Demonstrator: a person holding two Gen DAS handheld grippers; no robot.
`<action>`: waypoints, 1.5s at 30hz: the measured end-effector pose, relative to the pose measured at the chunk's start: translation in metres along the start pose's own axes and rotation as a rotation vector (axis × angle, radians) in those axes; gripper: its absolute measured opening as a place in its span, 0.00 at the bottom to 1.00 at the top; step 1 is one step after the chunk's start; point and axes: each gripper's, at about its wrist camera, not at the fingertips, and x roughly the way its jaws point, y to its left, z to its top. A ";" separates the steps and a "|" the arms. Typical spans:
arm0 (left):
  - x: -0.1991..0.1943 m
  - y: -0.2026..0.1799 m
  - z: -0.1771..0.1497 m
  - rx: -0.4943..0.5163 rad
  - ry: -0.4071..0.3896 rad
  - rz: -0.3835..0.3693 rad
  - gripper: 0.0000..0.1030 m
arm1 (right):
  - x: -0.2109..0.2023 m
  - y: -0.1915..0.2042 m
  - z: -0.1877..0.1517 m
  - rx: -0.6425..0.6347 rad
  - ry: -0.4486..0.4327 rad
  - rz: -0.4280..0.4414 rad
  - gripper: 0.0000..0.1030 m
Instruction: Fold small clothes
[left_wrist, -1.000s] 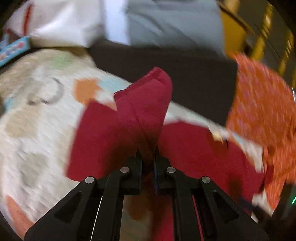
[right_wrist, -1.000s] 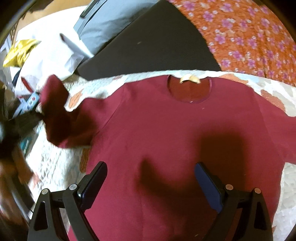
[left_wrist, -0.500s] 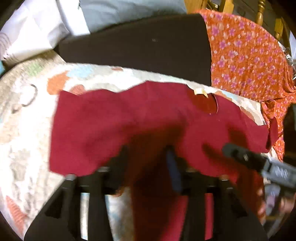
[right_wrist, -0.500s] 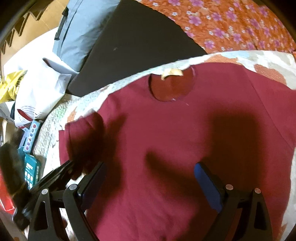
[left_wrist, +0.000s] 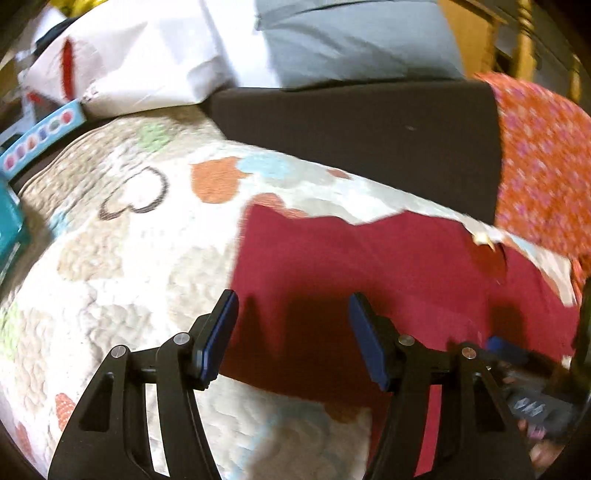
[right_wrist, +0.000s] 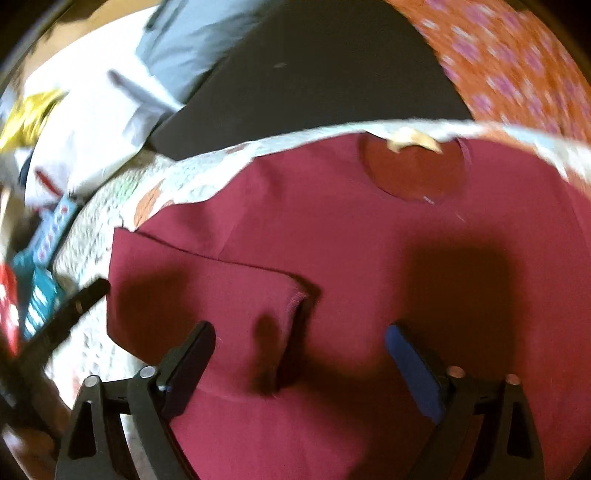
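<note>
**Left sleeve is in, both claws free over the shirt**

I take the dark red shirt (right_wrist: 369, 258) as my landmark; it lies flat, front up, on the patterned quilt (left_wrist: 122, 258), neck hole towards the far edge.

Furthest left of the shirt, past the quilt's edge, I see a white bag (left_wrist: 140, 62) and a blue box (left_wrist: 40, 138), both well clear of the work. They can be left alone.

My left claw (left_wrist: 291, 332) hovers over the shirt's left edge with its jaws spread wide and nothing between them. Its left finger hangs over bare quilt, its right finger over red cloth.

In the right wrist view, the left sleeve (right_wrist: 207, 288) lies folded across the chest, its cuff end pointing towards the middle. I judge that fold finished, since it narrows the shirt on that side.

My right claw (right_wrist: 299, 354) also stands open and empty, low over the shirt body just this side of the folded sleeve.

Beyond the shirt's collar lie a dark cushion (right_wrist: 317, 74) and an orange flowered cloth (right_wrist: 517, 62).

I would go for the right sleeve next, to match.
</note>
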 end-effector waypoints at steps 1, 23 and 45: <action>0.000 0.005 0.002 -0.023 -0.001 0.008 0.60 | 0.007 0.010 -0.001 -0.042 0.007 -0.013 0.49; -0.001 -0.023 0.000 0.005 -0.075 -0.024 0.60 | -0.109 -0.122 0.033 -0.034 -0.190 -0.383 0.06; 0.056 -0.071 -0.028 0.151 0.053 0.040 0.60 | -0.070 -0.185 0.042 0.072 -0.030 -0.372 0.10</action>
